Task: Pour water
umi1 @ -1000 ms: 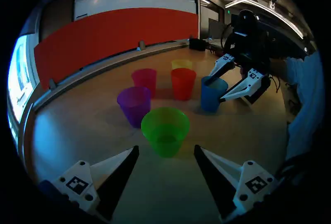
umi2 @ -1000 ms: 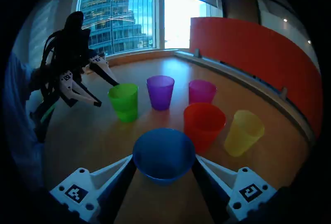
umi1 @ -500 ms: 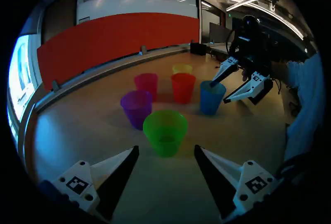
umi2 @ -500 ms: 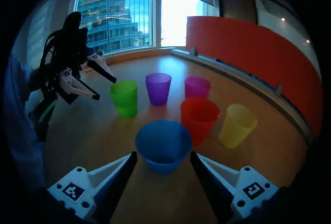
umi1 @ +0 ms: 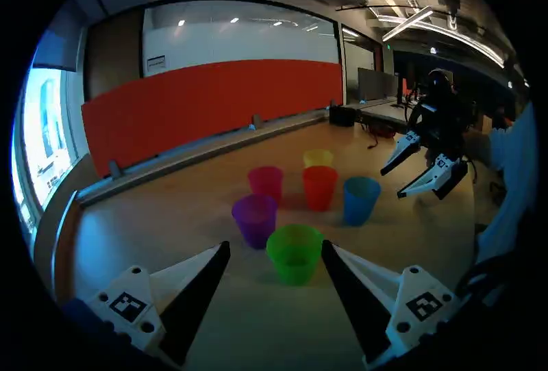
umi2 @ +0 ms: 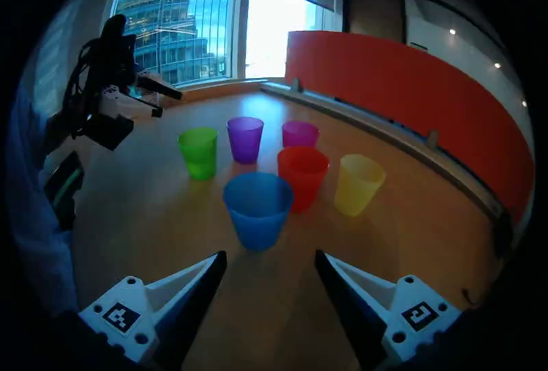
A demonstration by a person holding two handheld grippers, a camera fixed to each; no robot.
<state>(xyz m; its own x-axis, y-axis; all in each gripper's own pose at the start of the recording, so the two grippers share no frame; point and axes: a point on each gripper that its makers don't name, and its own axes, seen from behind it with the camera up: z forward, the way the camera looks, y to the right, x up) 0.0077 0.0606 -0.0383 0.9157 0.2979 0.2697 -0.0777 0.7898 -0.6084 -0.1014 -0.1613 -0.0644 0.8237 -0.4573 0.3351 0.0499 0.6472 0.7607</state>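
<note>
Several coloured plastic cups stand upright in a cluster on the wooden table. In the left gripper view the green cup [umi1: 294,254] is nearest, just beyond my open left gripper [umi1: 274,244], with purple [umi1: 255,219], magenta [umi1: 266,183], red [umi1: 320,186], yellow [umi1: 318,159] and blue [umi1: 360,200] cups behind it. The right gripper [umi1: 392,185] hangs open to the right of the blue cup, apart from it. In the right gripper view the blue cup [umi2: 258,208] stands a short way ahead of my open, empty right gripper [umi2: 269,256]. The left gripper [umi2: 170,104] is raised at far left.
A long red panel [umi1: 205,104] runs along the table's far edge. Tall windows [umi2: 198,22] lie behind the cups in the right gripper view. A person's light sleeve [umi1: 510,186] is at the right edge. Bare wood [umi2: 425,234] lies to the right of the yellow cup [umi2: 357,183].
Both grippers have drawn back and up from the cups. The right gripper, which had the blue cup between its fingers, now stands clear of it. All cups stay in place.
</note>
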